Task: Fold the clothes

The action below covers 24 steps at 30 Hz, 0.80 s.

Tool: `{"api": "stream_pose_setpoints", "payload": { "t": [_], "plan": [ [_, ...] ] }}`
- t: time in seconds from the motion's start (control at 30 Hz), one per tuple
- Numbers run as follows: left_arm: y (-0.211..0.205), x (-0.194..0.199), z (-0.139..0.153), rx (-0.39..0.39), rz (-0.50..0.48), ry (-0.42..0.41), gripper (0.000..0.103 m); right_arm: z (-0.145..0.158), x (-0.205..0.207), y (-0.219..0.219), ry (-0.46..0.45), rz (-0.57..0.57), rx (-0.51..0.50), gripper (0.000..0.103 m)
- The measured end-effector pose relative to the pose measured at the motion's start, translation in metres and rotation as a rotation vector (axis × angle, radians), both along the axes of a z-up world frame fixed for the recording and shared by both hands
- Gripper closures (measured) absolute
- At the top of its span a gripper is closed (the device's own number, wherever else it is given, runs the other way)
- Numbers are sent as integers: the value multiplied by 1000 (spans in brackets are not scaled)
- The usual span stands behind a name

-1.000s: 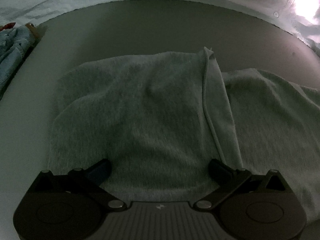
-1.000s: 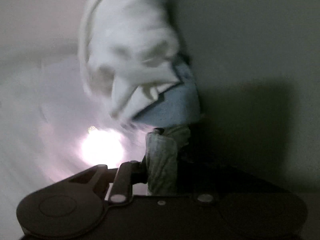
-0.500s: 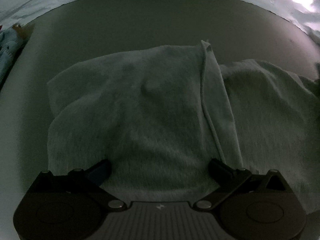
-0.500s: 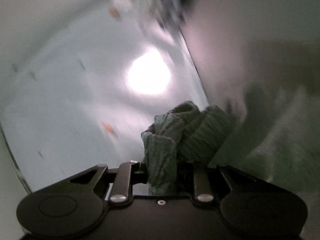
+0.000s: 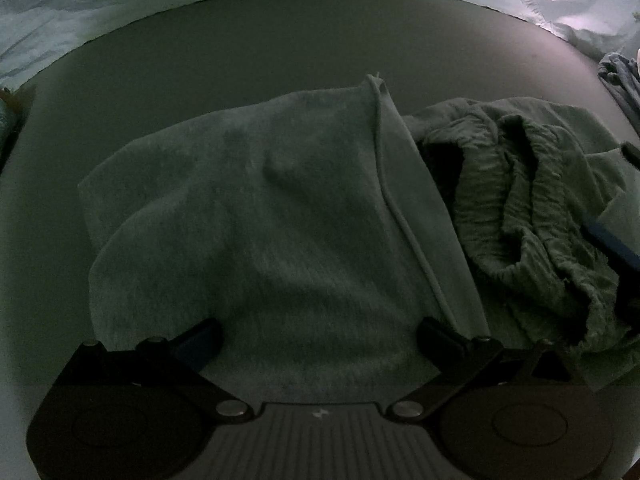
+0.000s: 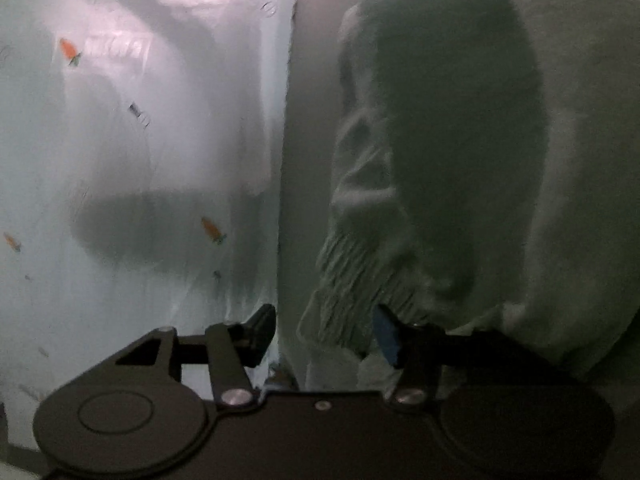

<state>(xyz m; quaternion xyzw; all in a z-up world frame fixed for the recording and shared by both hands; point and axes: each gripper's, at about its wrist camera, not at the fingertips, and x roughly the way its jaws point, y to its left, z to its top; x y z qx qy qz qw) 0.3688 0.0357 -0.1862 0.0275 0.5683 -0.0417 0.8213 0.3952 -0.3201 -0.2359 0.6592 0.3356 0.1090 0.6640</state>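
Observation:
A grey fleece garment lies spread on the table, with a drawstring cord running down its folded edge. Its ribbed hem sits bunched on the right part. My left gripper hovers open over the near edge of the garment, with cloth below the gap and nothing pinched. In the right wrist view the right gripper is open, and the ribbed hem lies loose just ahead of its fingers. One blue-padded finger of the right gripper shows at the right edge of the left wrist view.
The dull table top stretches beyond the garment. Past its edge hangs a pale sheet with small carrot prints. A striped blue cloth lies far right and denim peeks in at far left.
The right gripper swung over with the ribbed hem pinched, then opened and let it drop onto the garment. The left gripper stayed open and hardly moved.

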Motion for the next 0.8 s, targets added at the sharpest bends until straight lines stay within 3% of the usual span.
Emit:
{"api": "stream_pose_setpoints", "payload": {
  "t": [0.13, 0.27, 0.3, 0.33, 0.37, 0.53, 0.7, 0.8],
  "plan": [
    [-3, -5, 0, 1, 5, -10, 0, 14, -12, -7, -43, -59, -58, 50],
    [-6, -9, -1, 1, 10, -19, 0, -3, -3, -1, 61, -22, -167, 61],
    [-7, -11, -1, 1, 12, -21, 0, -12, 7, 6, 98, 12, -183, 68],
    [-8, -12, -1, 2, 13, -24, 0, -19, 15, 12, 129, 46, -203, 81],
    [-9, -13, -1, 2, 14, -26, 0, -20, 15, 15, 131, 74, -236, 83],
    [-11, -17, -4, 3, 25, -35, 0, -2, 18, 1, 66, 105, -269, 72],
    [-14, -22, -6, 7, 52, -43, 0, 34, -13, -51, -15, 12, -522, 62],
    [-16, -26, -8, 9, 61, -54, 0, 36, -17, -65, 10, -18, -653, 58]
  ]
}}
